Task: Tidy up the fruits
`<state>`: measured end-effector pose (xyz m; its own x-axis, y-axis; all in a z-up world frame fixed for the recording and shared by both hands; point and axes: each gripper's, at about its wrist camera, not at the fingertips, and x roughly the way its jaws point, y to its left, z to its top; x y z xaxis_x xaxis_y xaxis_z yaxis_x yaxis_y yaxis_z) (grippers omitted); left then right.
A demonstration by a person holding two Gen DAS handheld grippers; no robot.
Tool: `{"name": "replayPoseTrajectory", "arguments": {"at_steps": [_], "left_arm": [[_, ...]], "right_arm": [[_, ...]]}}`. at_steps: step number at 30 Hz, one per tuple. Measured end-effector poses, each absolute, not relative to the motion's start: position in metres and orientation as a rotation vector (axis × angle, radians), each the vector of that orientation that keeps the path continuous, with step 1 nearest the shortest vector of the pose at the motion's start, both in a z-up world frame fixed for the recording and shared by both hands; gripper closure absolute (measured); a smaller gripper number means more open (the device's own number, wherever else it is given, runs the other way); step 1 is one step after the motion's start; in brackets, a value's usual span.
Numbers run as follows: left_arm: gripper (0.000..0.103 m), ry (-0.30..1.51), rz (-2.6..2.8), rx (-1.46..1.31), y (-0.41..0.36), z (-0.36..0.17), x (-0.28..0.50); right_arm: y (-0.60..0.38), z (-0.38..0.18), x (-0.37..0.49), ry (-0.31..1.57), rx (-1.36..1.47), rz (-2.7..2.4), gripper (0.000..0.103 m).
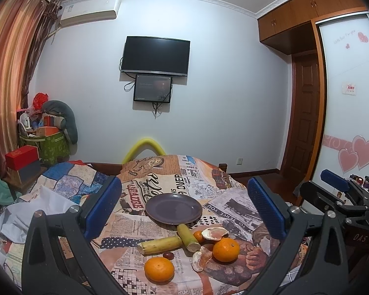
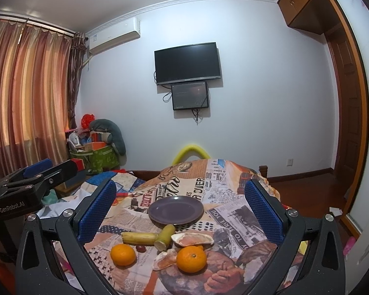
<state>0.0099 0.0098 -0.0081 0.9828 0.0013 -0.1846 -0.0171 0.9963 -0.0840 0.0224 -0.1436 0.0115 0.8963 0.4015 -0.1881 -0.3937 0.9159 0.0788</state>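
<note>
Your left gripper and right gripper both hang spread wide, gripping nothing. The left gripper's body reads "GenRobot.AI". Nearest, between your fingers, lie two whole oranges, then two peel pieces, one dark grape and two sugarcane sticks. Beyond them sits one purple plate on the newsprint cloth, printed "TO SERVE YOU".
</note>
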Motion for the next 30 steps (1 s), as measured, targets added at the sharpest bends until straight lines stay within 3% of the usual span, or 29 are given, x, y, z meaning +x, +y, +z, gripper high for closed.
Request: {"name": "replayPoseTrajectory", "arguments": {"at_steps": [30], "left_arm": [[0.000,0.187,-0.002,-0.074,0.0068,-0.0087,0.0109]], "right_arm": [[-0.1429,0.0097,0.0233,0.209,0.046,0.417,0.000]]}}
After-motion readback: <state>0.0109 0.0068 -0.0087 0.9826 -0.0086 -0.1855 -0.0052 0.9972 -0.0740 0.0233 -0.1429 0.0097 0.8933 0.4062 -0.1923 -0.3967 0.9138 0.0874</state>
